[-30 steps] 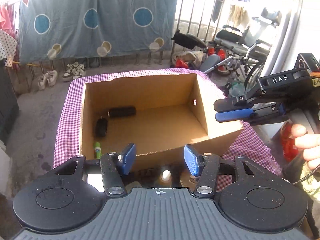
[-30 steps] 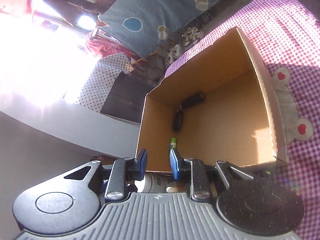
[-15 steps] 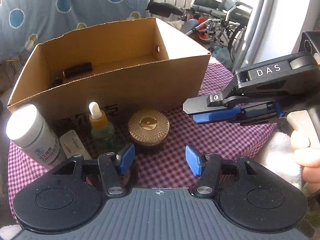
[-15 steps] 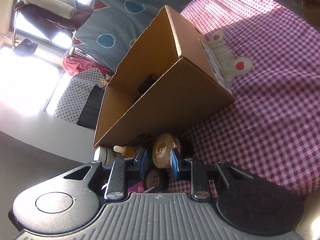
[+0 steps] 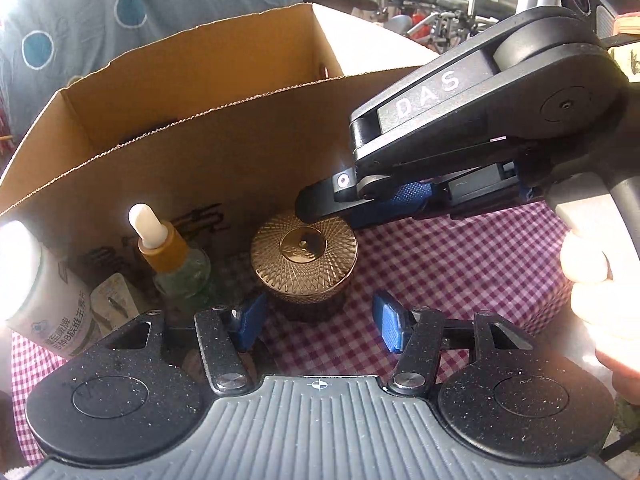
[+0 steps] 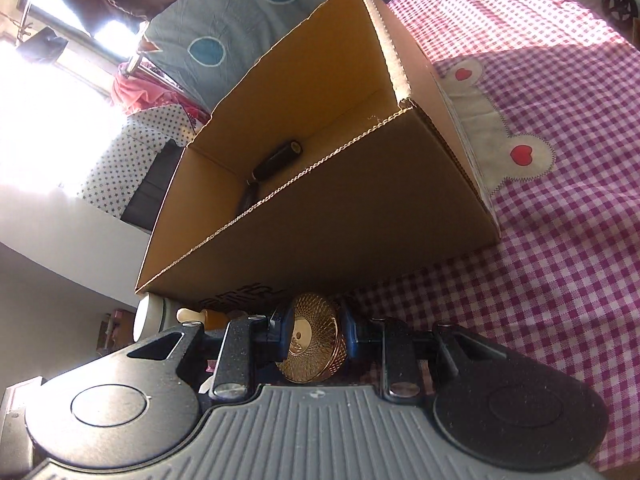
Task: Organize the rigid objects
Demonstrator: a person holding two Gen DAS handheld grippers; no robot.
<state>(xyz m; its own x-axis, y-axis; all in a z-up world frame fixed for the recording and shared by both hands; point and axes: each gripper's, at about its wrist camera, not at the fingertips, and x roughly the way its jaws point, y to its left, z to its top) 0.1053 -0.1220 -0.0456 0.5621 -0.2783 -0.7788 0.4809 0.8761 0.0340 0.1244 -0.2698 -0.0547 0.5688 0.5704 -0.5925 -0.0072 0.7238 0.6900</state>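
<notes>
A jar with a gold patterned lid (image 5: 304, 256) stands on the checked cloth just before the cardboard box (image 5: 240, 152). My left gripper (image 5: 318, 322) is open, and the jar sits right ahead of the gap between its blue pads. My right gripper (image 5: 316, 210) comes in from the right, its tips at the lid's far rim. In the right wrist view the gold lid (image 6: 312, 344) shows between the narrowly parted fingers of the right gripper (image 6: 316, 332); I see no grip on it. Two black objects (image 6: 280, 156) lie inside the box (image 6: 340, 220).
Left of the jar stand a dropper bottle (image 5: 176, 264), a small white packet (image 5: 112, 304) and a white bottle (image 5: 36, 280). A hand (image 5: 592, 272) holds the right gripper's handle. The pink checked cloth (image 6: 560, 260) stretches to the right of the box.
Both grippers have come down from above the open box to its front side. The jar and bottles are now close ahead, and the right gripper has closed in on the lid.
</notes>
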